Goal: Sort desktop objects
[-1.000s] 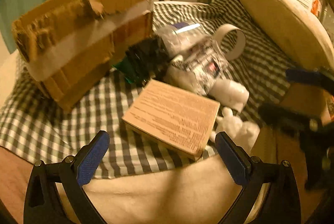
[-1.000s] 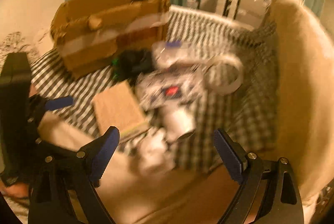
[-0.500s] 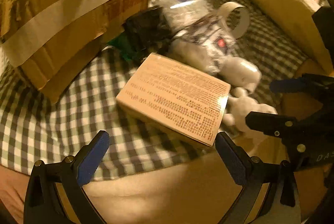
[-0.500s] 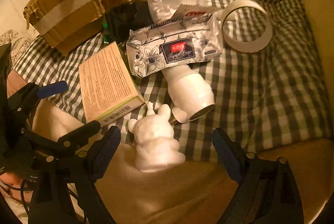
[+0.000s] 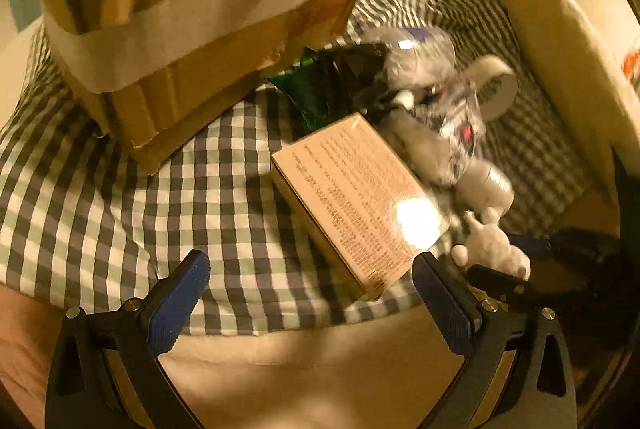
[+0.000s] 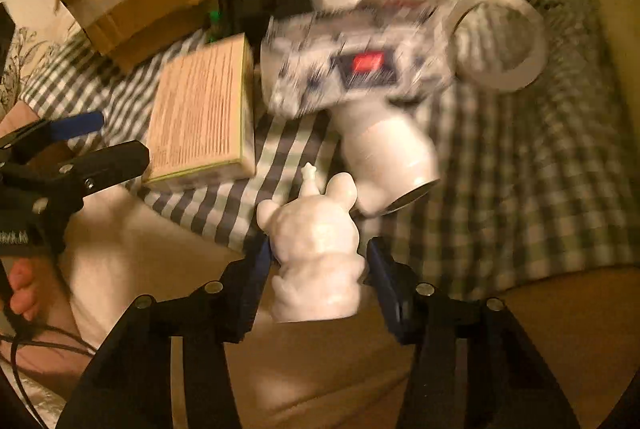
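Observation:
A white animal figurine (image 6: 316,253) stands at the near edge of the checked cloth. My right gripper (image 6: 318,267) has closed around it, both pads touching or nearly touching its sides. The figurine also shows in the left wrist view (image 5: 494,249). A flat tan box (image 5: 356,197) with printed text lies ahead of my left gripper (image 5: 308,301), which is open and empty. The box also shows in the right wrist view (image 6: 204,109). Behind lie a white bottle (image 6: 384,157), a tissue pack (image 6: 356,65) and a tape roll (image 6: 500,41).
A torn cardboard box (image 5: 192,13) with a tape band stands at the back left. A dark green-black bag (image 5: 336,85) and a clear bag (image 5: 416,53) lie beside it. A cream cushion (image 5: 560,41) rises on the right. The beige front edge (image 5: 304,369) lies below.
My right gripper moved forward and its jaws closed in around the white figurine. My left gripper shifted left and closer; the tan box now sits toward its right finger.

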